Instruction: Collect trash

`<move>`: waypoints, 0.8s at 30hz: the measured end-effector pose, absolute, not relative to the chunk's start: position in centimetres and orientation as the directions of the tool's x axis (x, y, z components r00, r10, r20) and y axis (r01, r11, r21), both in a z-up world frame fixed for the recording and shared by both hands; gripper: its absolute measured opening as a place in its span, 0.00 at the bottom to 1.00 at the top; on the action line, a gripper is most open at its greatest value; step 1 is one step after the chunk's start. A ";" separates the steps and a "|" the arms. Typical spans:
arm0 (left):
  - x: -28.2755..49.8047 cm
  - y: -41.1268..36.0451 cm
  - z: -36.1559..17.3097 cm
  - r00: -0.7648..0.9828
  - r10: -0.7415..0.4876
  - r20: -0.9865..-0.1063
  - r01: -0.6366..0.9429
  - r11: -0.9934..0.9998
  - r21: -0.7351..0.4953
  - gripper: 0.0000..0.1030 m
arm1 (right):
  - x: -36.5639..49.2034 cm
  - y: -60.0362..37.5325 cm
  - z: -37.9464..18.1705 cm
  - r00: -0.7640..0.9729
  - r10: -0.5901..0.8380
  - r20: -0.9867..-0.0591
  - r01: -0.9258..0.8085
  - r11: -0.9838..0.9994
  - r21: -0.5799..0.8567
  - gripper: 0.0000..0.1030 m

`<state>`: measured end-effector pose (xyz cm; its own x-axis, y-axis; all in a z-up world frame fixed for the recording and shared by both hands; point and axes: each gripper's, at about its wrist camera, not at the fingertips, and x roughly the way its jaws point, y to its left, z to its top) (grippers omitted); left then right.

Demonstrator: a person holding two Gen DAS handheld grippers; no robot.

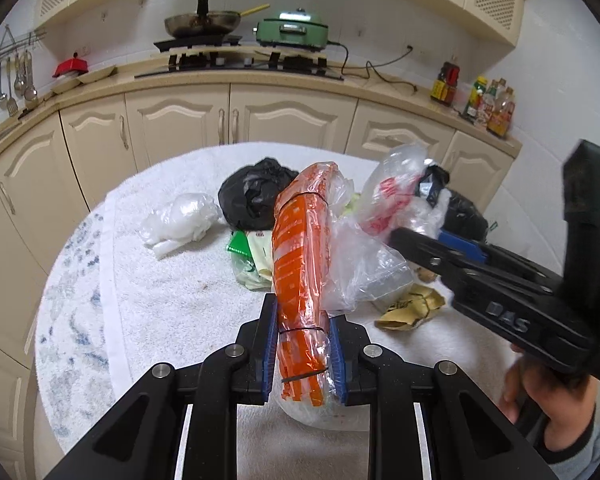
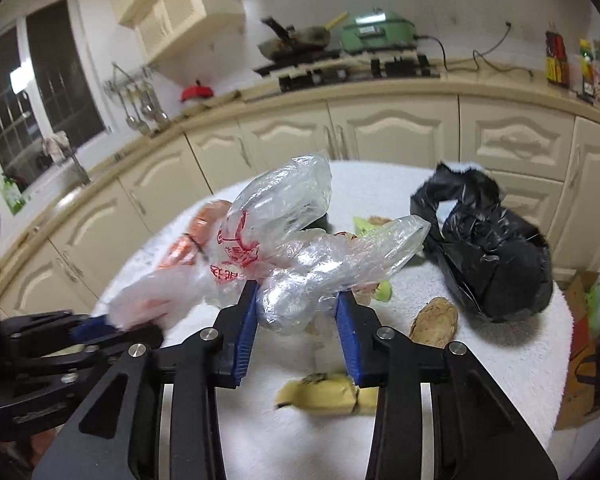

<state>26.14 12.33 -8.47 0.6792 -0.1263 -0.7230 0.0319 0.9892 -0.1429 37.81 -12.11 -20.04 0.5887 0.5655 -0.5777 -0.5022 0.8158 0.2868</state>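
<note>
My left gripper [image 1: 303, 344] is shut on an orange-printed plastic bag [image 1: 300, 248] and holds it upright over the white towel-covered round table [image 1: 172, 296]. My right gripper [image 2: 298, 320] is shut on a clear plastic bag with red print [image 2: 284, 236], lifted above the table; this gripper also shows at the right of the left wrist view [image 1: 452, 240]. A crumpled black bag [image 1: 256, 196] [image 2: 488, 252], a crumpled white plastic bag [image 1: 180, 220], a green-and-cream wrapper [image 1: 248, 256] and a yellow-brown wrapper [image 1: 412, 308] [image 2: 324, 396] lie on the table.
A brown peel-like scrap [image 2: 436, 320] lies near the black bag. Cream kitchen cabinets [image 1: 236, 116] ring the table, with a stove, a pan [image 1: 202, 24] and a green cooker [image 1: 296, 30] on the counter. Sauce bottles [image 1: 484, 100] stand at the right. Boxes [image 2: 588, 332] sit on the floor at the right.
</note>
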 end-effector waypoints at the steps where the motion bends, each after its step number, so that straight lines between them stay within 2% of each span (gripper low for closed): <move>1: 26.0 12.2 -8.2 0.685 -0.126 -0.718 0.033 0.989 -0.143 0.19 | 37.2 -12.5 -19.3 0.595 0.575 -0.562 -0.507 0.810 0.293 0.37; 7: 24.5 10.5 -6.0 0.723 -0.139 -0.676 0.071 0.989 -0.127 0.19 | 33.5 -16.3 -15.3 0.658 0.586 -0.473 -0.507 0.809 0.298 0.37; 13: 23.2 5.5 -4.4 0.752 -0.192 -0.631 0.150 0.981 -0.120 0.19 | 30.1 -23.2 -13.7 0.744 0.511 -0.431 -0.428 0.859 0.280 0.37; 17: 23.5 0.1 -4.2 0.741 -0.252 -0.622 0.240 0.965 -0.105 0.19 | 28.6 -29.0 -14.4 0.786 0.439 -0.435 -0.335 0.894 0.297 0.37; 24: 27.3 -12.4 -6.5 0.618 -0.389 -0.683 0.414 0.900 -0.137 0.19 | 27.1 -38.5 -17.4 0.823 0.291 -0.488 -0.143 0.937 0.317 0.37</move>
